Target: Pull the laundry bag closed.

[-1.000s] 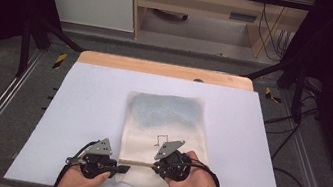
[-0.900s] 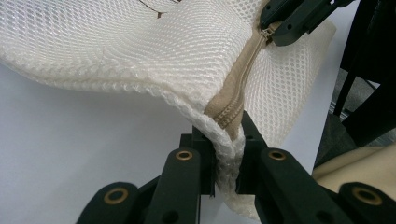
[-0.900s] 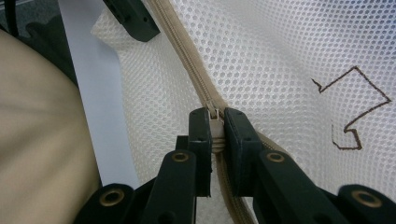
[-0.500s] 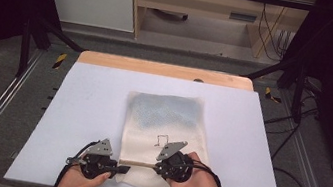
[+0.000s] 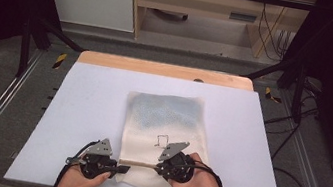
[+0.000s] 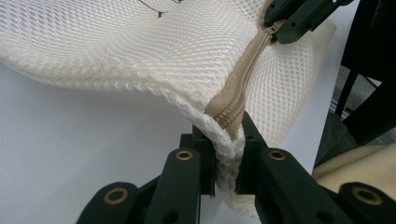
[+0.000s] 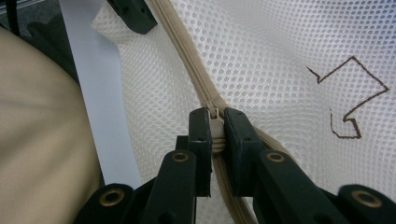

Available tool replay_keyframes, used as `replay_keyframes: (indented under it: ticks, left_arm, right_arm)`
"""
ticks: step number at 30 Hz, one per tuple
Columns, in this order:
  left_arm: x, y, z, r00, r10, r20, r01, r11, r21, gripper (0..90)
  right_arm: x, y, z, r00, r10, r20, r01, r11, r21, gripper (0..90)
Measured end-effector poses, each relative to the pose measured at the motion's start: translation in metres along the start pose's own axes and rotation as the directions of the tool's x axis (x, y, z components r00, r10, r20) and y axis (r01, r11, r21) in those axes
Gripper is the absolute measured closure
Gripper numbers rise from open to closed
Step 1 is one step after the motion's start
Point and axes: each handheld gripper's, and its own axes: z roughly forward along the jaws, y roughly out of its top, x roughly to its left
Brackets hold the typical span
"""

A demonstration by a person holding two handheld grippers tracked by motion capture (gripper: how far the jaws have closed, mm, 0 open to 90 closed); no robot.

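Left tongs (image 6: pixel 227 154) clamp mesh bag (image 5: pixel 165 118) corner edge; right tongs (image 7: pixel 215 128) pinch zipper pull (image 7: pixel 214 122); table (image 5: pixel 76 109) bare around.

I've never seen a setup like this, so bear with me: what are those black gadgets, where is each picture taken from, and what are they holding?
No robot here: a person holds a hand-operated tool in each hand, each ending in two black jaws. The high view looks down on a white table from above the person. The other two pictures come from small cameras riding on each tool, looking along its jaws.

On the table lies a cream mesh bag with a tan zipper along its near end. The left gripper is shut on the bag's corner, at the zipper's end. The right gripper is shut on the zipper pull. It looks like one holds the bag steady for the other to work the zipper.
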Motion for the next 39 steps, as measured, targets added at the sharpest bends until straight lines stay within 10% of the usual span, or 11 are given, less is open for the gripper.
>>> replay_keyframes:
  ticks: [39]
  left_arm:
    - [0.003, 0.001, -0.005, 0.9993, 0.005, -0.037, -0.005, 1.0, 0.004, 81.9]
  right_arm:
    - [-0.007, -0.019, -0.015, 0.998, 0.055, 0.031, -0.055, 0.998, -0.012, 82.0]
